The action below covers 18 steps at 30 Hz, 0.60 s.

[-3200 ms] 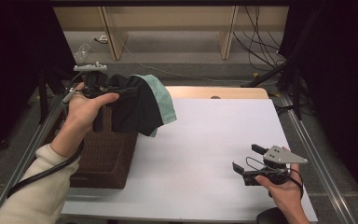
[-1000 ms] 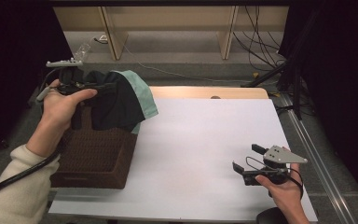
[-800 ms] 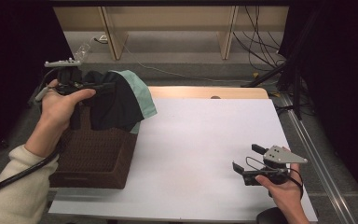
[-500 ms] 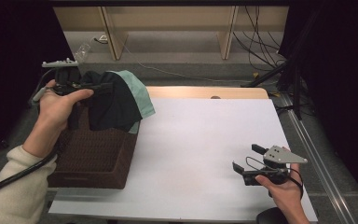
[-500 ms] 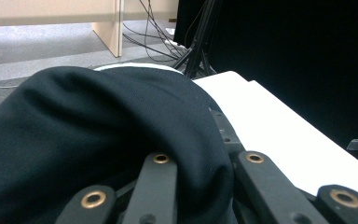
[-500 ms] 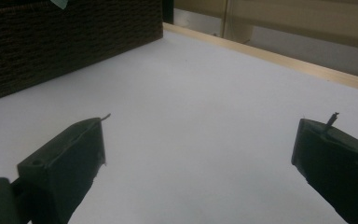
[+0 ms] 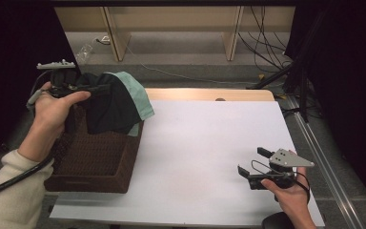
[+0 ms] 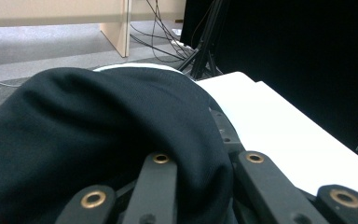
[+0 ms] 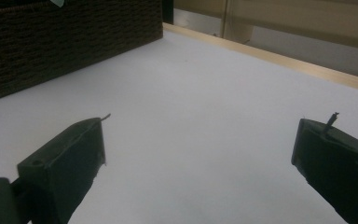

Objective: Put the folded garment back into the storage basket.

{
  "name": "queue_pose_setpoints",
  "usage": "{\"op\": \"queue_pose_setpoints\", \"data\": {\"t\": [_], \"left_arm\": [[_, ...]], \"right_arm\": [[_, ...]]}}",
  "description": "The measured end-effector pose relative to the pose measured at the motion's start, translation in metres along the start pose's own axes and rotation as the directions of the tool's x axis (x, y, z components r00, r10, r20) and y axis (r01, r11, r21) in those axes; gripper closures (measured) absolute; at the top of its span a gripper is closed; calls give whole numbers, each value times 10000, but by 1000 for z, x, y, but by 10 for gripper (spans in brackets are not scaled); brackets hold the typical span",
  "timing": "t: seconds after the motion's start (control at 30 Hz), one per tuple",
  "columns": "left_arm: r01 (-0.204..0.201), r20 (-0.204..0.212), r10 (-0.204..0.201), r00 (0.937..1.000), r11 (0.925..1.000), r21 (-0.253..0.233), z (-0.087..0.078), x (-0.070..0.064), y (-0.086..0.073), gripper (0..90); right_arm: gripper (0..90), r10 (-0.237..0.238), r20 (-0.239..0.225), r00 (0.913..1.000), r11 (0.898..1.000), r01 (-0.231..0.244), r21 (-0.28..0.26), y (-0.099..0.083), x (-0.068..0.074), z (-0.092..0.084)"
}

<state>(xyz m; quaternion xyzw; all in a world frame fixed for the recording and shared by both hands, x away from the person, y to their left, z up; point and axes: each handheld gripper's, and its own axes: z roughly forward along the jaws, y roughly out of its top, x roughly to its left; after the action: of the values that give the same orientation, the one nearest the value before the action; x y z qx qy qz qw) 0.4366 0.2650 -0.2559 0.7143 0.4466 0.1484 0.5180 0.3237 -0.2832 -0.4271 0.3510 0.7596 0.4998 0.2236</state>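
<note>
A dark garment [image 7: 112, 107] with a pale teal side [image 7: 140, 95] hangs over the far end of a brown wicker basket [image 7: 95, 162] at the table's left. My left gripper [image 7: 102, 88] is shut on the cloth's top edge and holds it up above the basket. In the left gripper view the dark cloth [image 8: 98, 130] drapes over the jaws and hides their tips. My right gripper [image 7: 251, 161] rests low over the white table [image 7: 205, 143] near the front right. Its jaws [image 9: 200, 158] stand wide apart with nothing between them.
The basket's woven wall [image 9: 70, 42] lies across the table from the right gripper. Beyond the table's wooden far edge [image 7: 209, 94] are a grey floor, wooden furniture legs and cables [image 7: 262, 43]. A metal rail [image 7: 324, 152] runs along the right side.
Since the oldest frame my left gripper has carried the garment to the left, over the basket's far corner. In the last second it has barely shifted. The right gripper has stayed put.
</note>
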Motion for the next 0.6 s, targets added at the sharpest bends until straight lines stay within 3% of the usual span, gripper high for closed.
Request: {"op": "queue_pose_setpoints", "data": {"t": [0.6], "left_arm": [[77,-256,-77,9996,10000,-8,-7,10,-3,813]], "right_arm": [[34,13,1,10000,10000,-13,-3,0,0,0]]}}
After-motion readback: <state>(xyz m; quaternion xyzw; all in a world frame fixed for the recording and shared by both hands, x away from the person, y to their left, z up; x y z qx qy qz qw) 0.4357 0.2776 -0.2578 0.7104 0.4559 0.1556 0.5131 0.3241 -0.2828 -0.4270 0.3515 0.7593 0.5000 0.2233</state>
